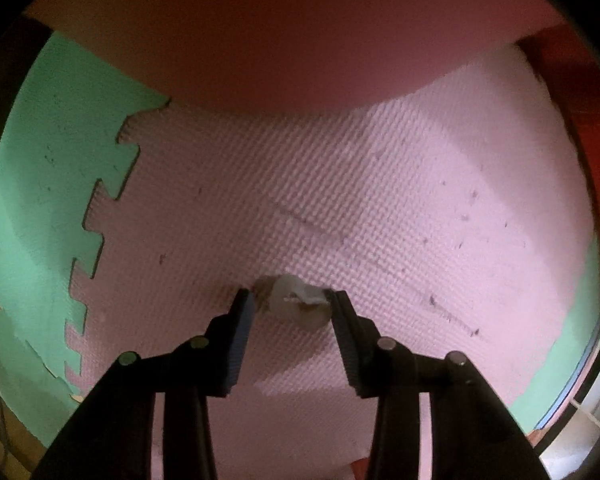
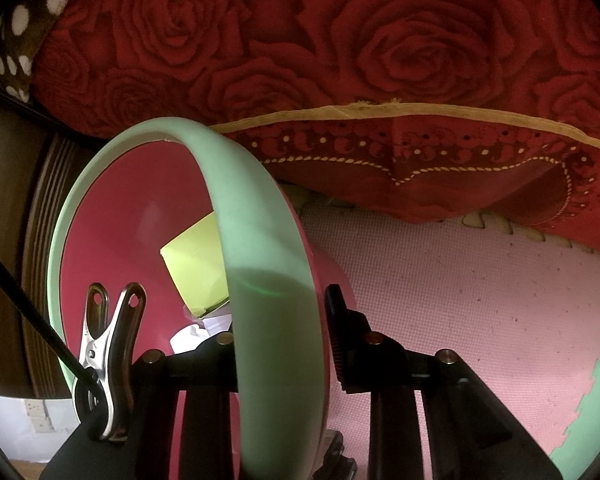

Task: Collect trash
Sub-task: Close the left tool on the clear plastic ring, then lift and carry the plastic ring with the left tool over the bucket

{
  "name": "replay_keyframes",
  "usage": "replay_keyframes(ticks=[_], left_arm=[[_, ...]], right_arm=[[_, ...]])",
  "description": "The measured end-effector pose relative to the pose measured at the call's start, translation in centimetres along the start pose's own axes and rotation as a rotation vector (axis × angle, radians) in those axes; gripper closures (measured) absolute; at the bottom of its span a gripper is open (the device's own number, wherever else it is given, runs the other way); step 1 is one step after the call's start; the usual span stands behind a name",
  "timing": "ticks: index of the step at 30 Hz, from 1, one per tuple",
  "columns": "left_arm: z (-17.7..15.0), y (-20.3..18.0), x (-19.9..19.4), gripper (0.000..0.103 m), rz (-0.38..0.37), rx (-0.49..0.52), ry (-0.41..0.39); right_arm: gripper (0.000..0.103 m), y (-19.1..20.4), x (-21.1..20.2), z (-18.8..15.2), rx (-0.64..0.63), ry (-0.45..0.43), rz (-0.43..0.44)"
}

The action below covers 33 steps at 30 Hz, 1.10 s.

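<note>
The left gripper points down at a pink floor mat, its fingers partly spread and pinching a crumpled white scrap. The right gripper fingers clamp the mint rim of a pink bin holding yellow paper.

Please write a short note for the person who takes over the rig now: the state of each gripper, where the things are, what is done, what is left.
Left gripper: pointing down, jaws closed on a crumpled white scrap lying on the pink mat.
Right gripper: clamped on the green rim of the pink bin, holding it tilted.
Done: a yellow paper and white paper already lie in the bin.
Left: lift the scrap and drop it into the bin.
</note>
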<state>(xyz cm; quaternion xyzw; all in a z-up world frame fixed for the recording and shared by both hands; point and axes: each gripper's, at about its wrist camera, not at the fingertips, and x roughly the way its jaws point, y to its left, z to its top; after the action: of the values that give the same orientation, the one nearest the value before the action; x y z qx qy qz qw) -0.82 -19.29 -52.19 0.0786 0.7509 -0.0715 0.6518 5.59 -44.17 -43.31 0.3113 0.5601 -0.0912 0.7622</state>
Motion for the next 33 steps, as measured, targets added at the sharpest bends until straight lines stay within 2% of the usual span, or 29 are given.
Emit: replay_keyframes(ticks=[5, 7, 11, 14, 17, 22, 33], left_arm=[[0.5, -1.6, 0.1, 0.060, 0.055, 0.037, 0.013], [0.3, -2.7, 0.5, 0.062, 0.059, 0.036, 0.006], [0.3, -3.2, 0.2, 0.087, 0.040, 0.030, -0.001], [0.1, -2.9, 0.1, 0.093, 0.012, 0.001, -0.003], [-0.1, -1.8, 0.2, 0.094, -0.019, -0.047, 0.003], [-0.9, -0.8, -0.6, 0.094, -0.044, -0.064, -0.010], [-3.2, 0.9, -3.5, 0.094, -0.038, -0.045, -0.025]], right_arm=[[0.075, 0.1, 0.1, 0.0, -0.002, -0.002, 0.002], [0.075, 0.1, 0.1, 0.0, -0.002, -0.002, 0.003], [0.075, 0.1, 0.1, 0.0, -0.002, -0.002, 0.002], [0.075, 0.1, 0.1, -0.1, -0.003, -0.002, 0.002], [0.075, 0.1, 0.1, 0.0, -0.002, -0.002, 0.002], [0.075, 0.1, 0.1, 0.0, -0.002, -0.002, 0.001], [0.075, 0.0, 0.1, 0.0, -0.002, -0.002, 0.001]])
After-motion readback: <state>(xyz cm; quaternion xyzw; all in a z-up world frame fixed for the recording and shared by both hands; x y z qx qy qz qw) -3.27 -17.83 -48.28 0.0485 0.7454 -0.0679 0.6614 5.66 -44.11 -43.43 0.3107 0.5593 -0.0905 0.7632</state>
